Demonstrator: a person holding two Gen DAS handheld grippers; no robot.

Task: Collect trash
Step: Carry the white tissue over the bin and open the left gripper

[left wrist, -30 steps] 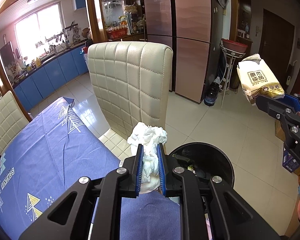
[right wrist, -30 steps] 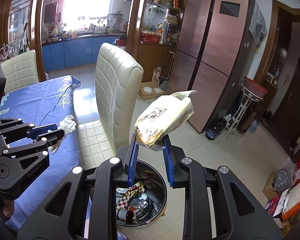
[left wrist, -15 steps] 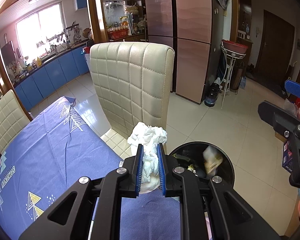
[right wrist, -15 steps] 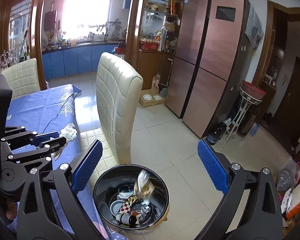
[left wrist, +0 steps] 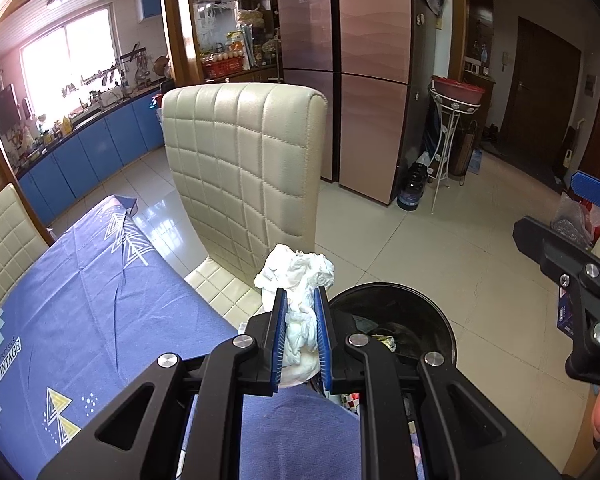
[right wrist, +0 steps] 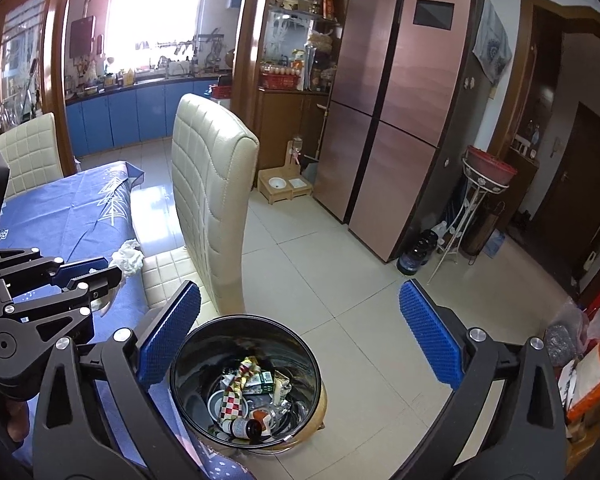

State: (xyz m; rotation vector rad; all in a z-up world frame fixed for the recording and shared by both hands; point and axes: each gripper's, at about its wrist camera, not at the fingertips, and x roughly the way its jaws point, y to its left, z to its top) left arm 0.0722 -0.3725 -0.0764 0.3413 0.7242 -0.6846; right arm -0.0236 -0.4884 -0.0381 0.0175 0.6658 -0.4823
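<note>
1. Since the left hand-held gripper is pinching the crumpled white tissue wad tight between its blue pads, the grip is sorted. I'd just hold that squeeze until it's over the drop spot.
2. Right now the wad sits above the edge of the table with its blue cloth, just beside the black trash bin, not over the opening. I reckon it needs a short sideways carry so the tissue hangs over the bin's mouth.
3. Tissue is light and floaty, so I'd bring it low over the rim before letting go, or it could drift onto the floor.
4. Meanwhile the right hand-held gripper is opening, its jaws spread wide with nothing between them, directly above the trash bin. It should probably clear out first so the two don't bump.
5. Inside the bin there's already a bottle, a checkered wrapper and other scraps, so there's plenty of room.
6. Further back, the cream chair stands close to the bin. Watch the swing doesn't clip its back.
</note>
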